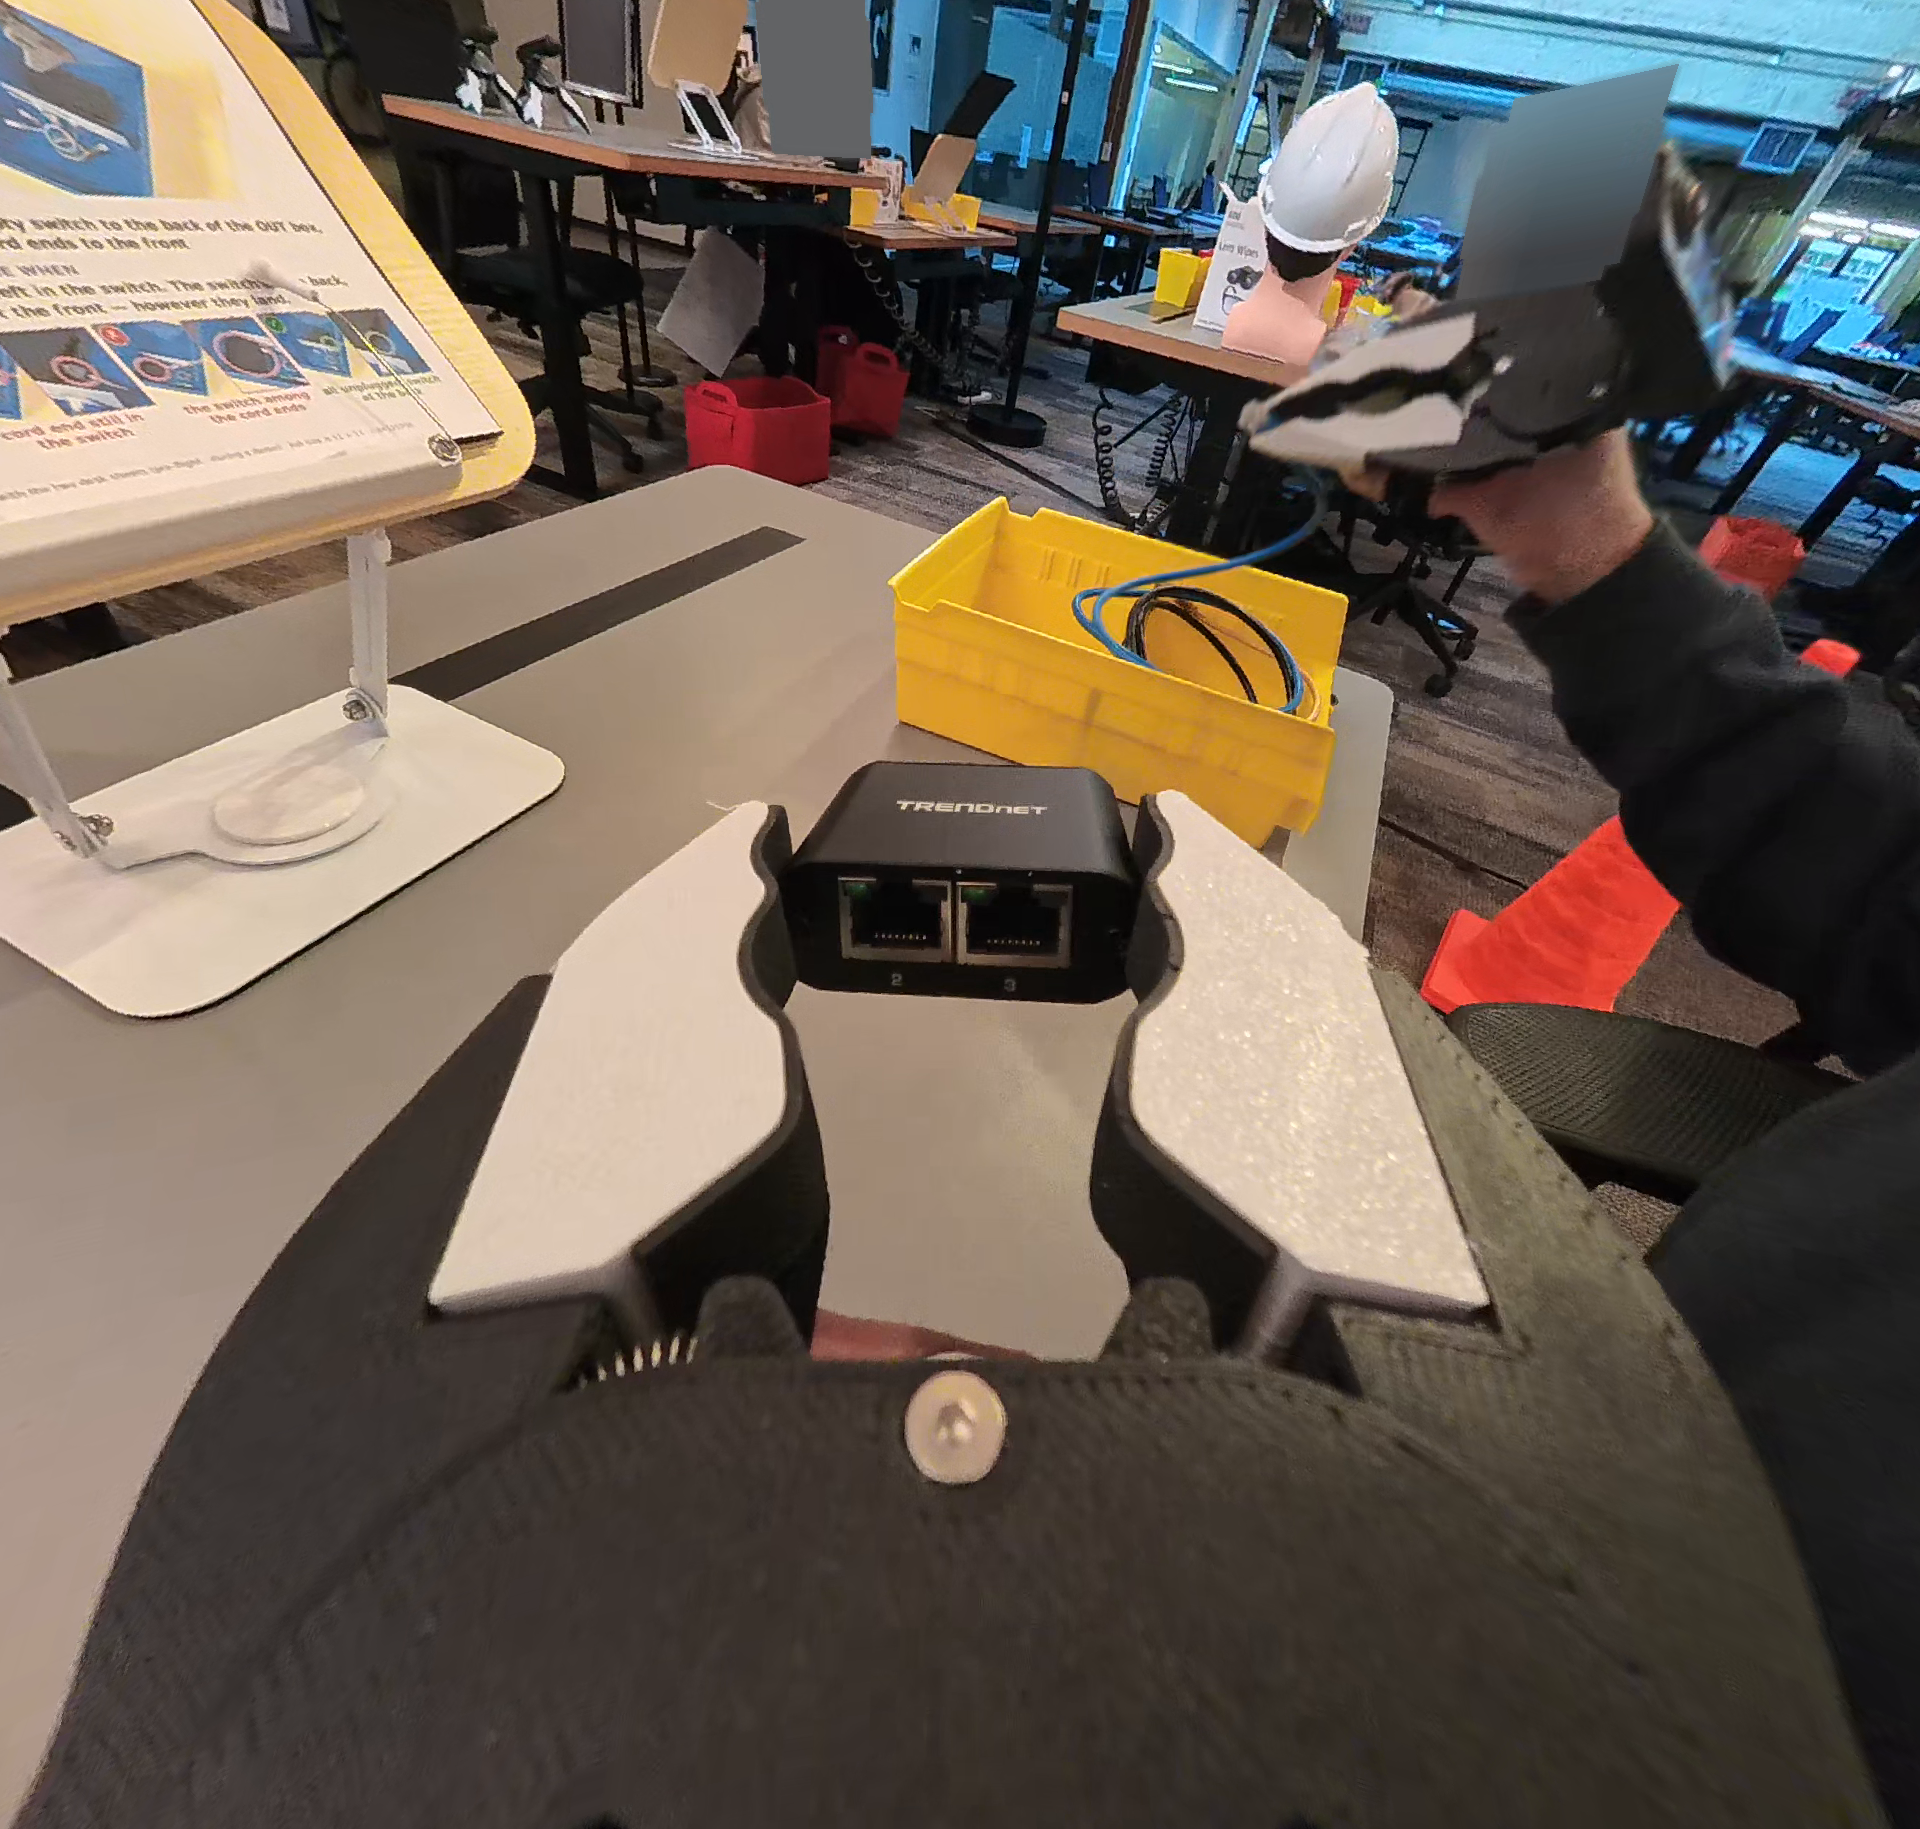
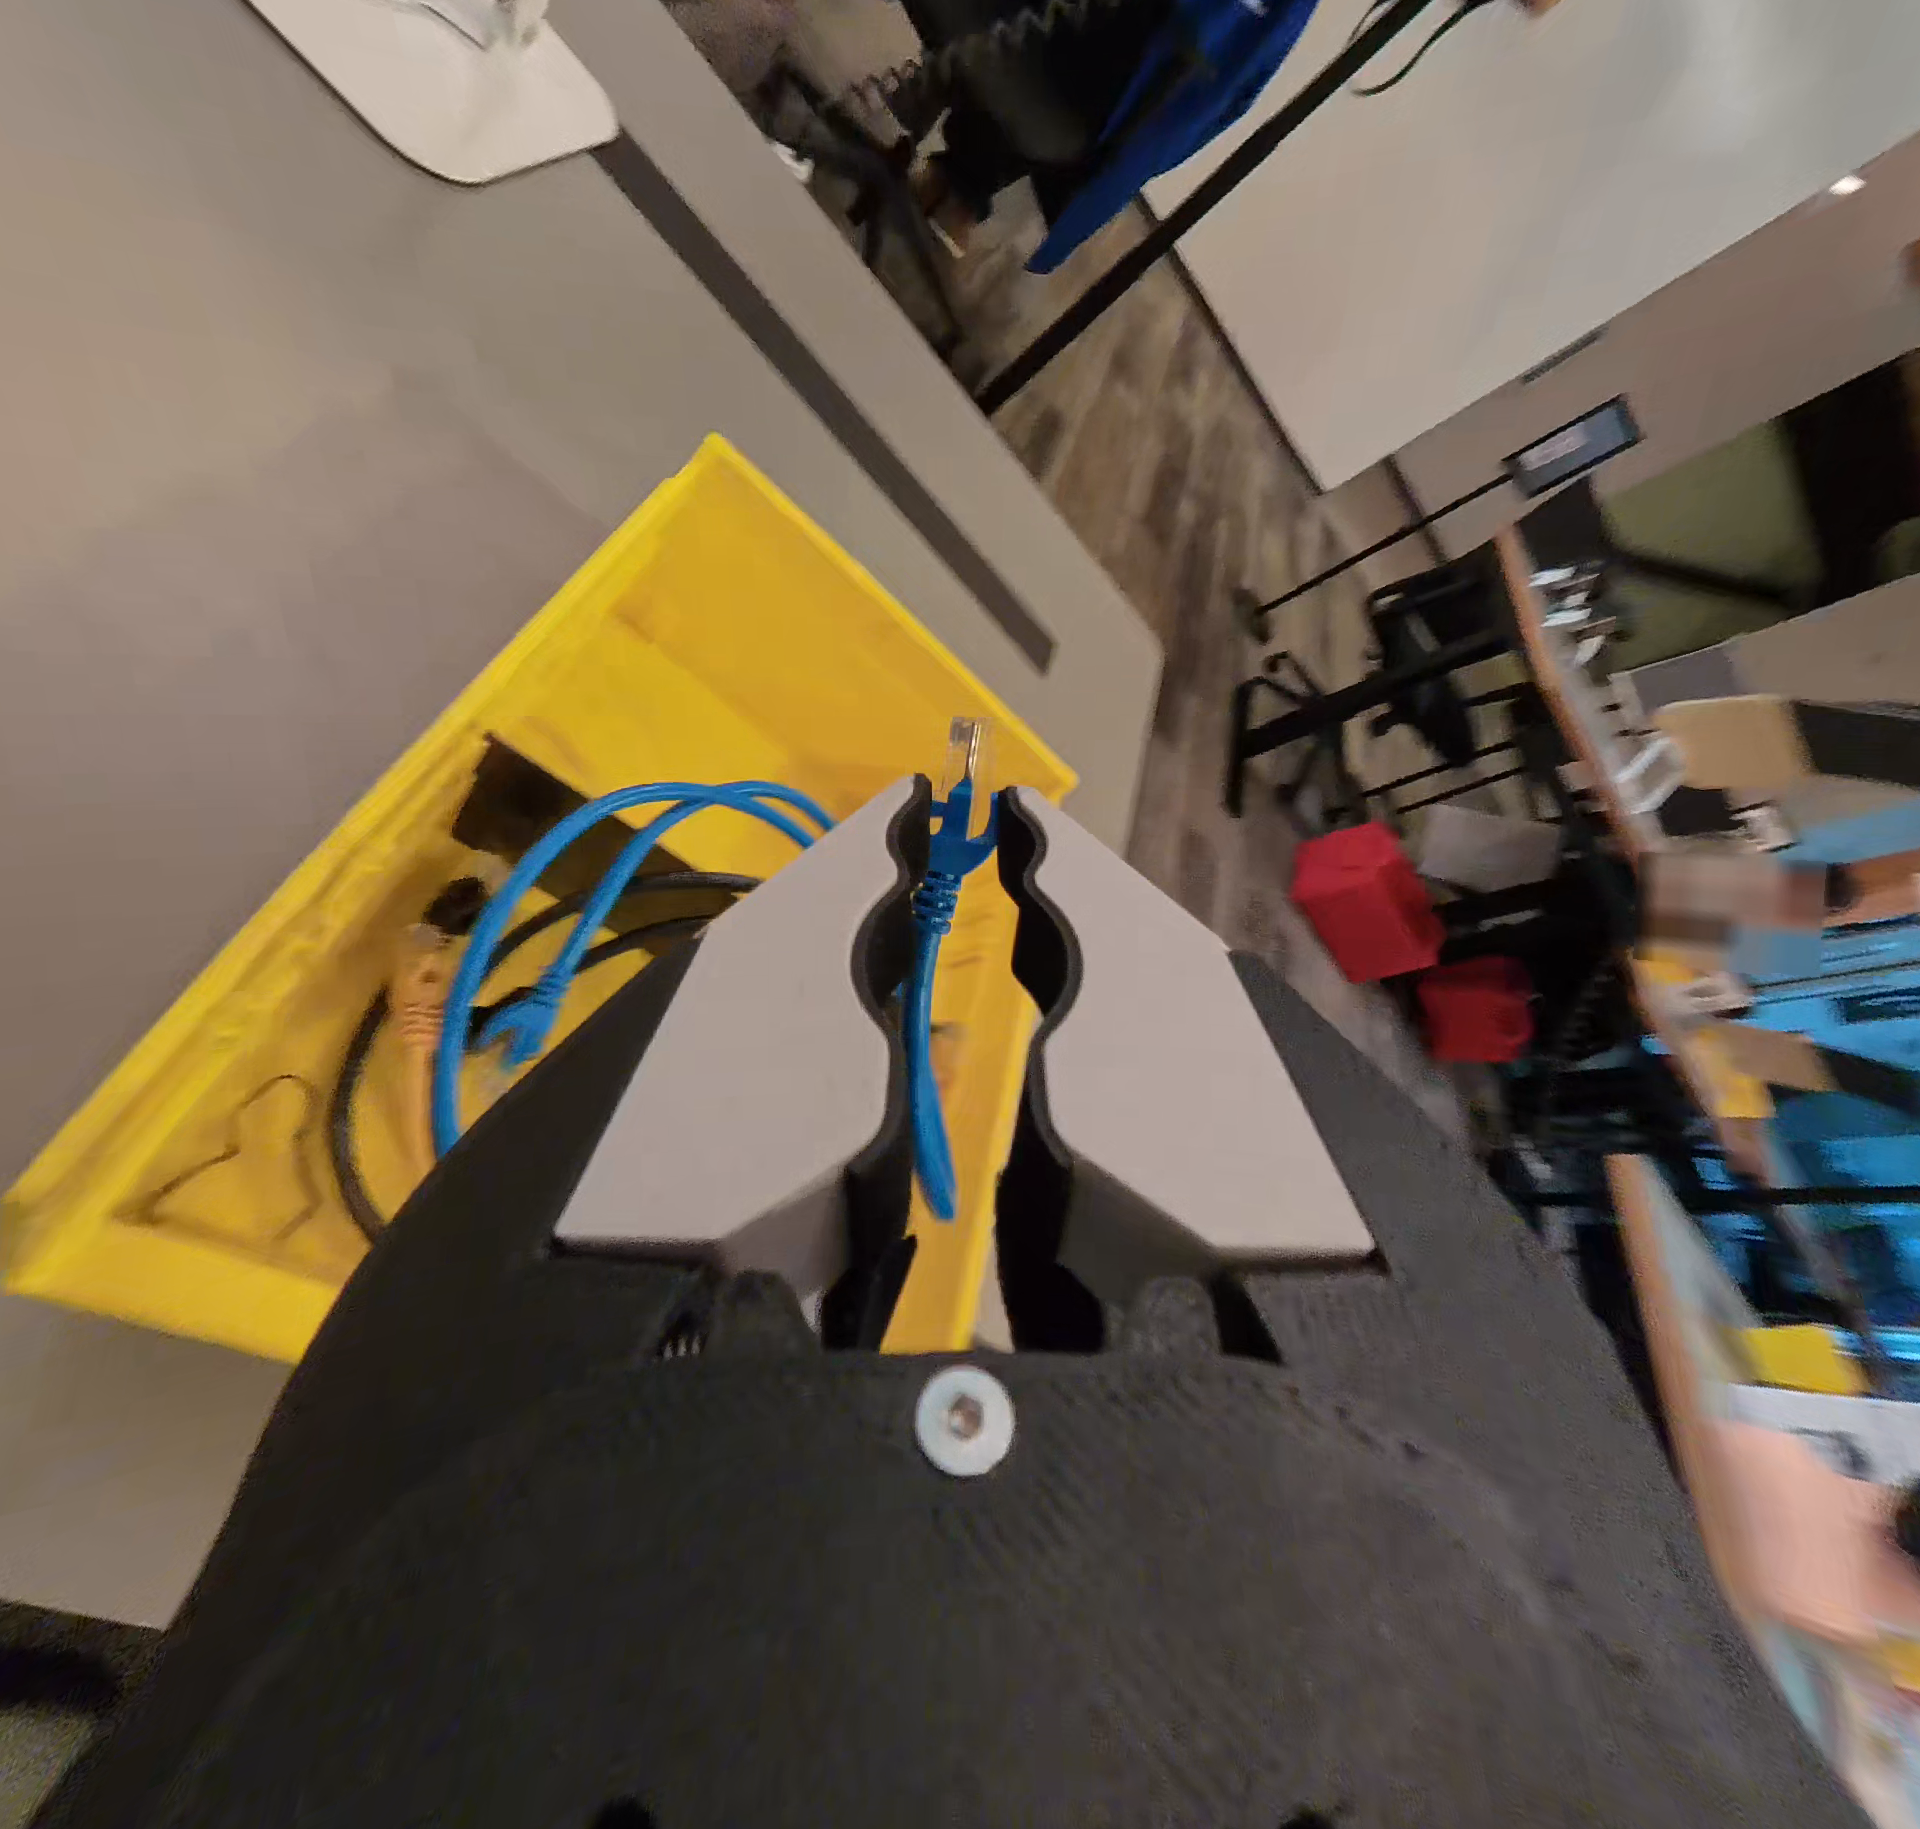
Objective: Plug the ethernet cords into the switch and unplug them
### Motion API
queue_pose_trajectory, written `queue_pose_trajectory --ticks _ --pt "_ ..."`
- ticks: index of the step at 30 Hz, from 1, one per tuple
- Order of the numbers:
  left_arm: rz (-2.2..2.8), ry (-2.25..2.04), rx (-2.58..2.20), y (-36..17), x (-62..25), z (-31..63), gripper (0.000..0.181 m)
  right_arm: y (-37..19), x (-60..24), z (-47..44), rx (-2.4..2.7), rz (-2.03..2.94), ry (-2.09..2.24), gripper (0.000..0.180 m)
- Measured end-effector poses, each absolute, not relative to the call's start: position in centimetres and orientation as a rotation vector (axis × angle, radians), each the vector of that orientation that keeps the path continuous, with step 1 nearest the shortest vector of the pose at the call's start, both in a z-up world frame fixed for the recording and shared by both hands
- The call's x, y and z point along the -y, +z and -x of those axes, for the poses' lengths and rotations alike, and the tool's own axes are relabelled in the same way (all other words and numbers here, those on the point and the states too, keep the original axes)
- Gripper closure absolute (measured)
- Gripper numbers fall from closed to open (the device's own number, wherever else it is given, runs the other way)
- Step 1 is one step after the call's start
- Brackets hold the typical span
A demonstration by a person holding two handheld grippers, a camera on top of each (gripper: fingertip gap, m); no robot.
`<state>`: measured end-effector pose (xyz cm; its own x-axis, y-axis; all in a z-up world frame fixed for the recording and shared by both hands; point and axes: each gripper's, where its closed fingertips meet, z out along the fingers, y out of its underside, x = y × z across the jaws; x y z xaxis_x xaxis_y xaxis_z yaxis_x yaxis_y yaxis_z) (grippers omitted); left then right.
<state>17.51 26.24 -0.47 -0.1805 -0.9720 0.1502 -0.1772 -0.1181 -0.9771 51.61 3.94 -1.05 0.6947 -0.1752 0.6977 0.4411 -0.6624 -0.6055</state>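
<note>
A small black switch [image 1: 956, 875] with two empty ports facing me sits on the grey table, held between the tips of my left gripper [image 1: 954, 844], which is shut on its sides. My right gripper [image 2: 963, 803] is shut on the plug end of a blue ethernet cord [image 2: 940, 875], its clear connector sticking out past the tips. The cord trails down into the yellow bin [image 2: 644, 657]. In the left wrist view the right gripper [image 1: 1262, 418] is raised above the yellow bin [image 1: 997, 678], with the blue cord [image 1: 1226, 574] hanging from it.
The bin also holds a black cord [image 2: 353, 1135] and an orange cord [image 2: 421, 1000]. A white stand [image 1: 270, 823] with an instruction board stands on the table's left. An orange cone [image 1: 1548, 927] and a black chair [image 1: 1621, 1083] are off the right edge.
</note>
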Motion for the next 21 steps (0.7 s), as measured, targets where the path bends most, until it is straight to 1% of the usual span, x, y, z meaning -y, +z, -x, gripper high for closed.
queue_pose_trajectory --ticks 5,9,11,13,15,19,21 --pt "1.342 -1.366 -1.426 -0.8 -26.1 -17.6 0.119 -7.5 -3.7 -52.0 0.107 2.178 -0.787 0.17" --pt "1.344 -1.364 -1.431 -1.0 -26.1 -17.6 0.119 -14.4 -3.2 -51.2 0.074 2.393 -0.545 0.166" --pt "1.345 -1.362 -1.437 -1.1 -26.0 -17.5 0.119 -16.7 -3.1 -50.3 0.061 2.45 -0.422 0.171" --pt "1.349 -1.36 -1.439 -1.2 -26.1 -17.5 0.118 -18.3 -2.8 -49.1 0.06 2.518 -0.291 0.166" --pt "1.355 -1.362 -1.438 -1.4 -26.1 -17.6 0.119 -17.8 -2.6 -49.0 0.094 2.533 -0.331 0.148" --pt "1.373 -1.37 -1.439 -1.8 -26.0 -17.8 0.119 -14.6 -2.0 -48.9 0.131 2.536 -0.383 0.134" --pt "1.378 -1.383 -1.442 -1.9 -25.8 -17.9 0.118 -12.2 -1.5 -48.8 0.161 2.525 -0.462 0.132"
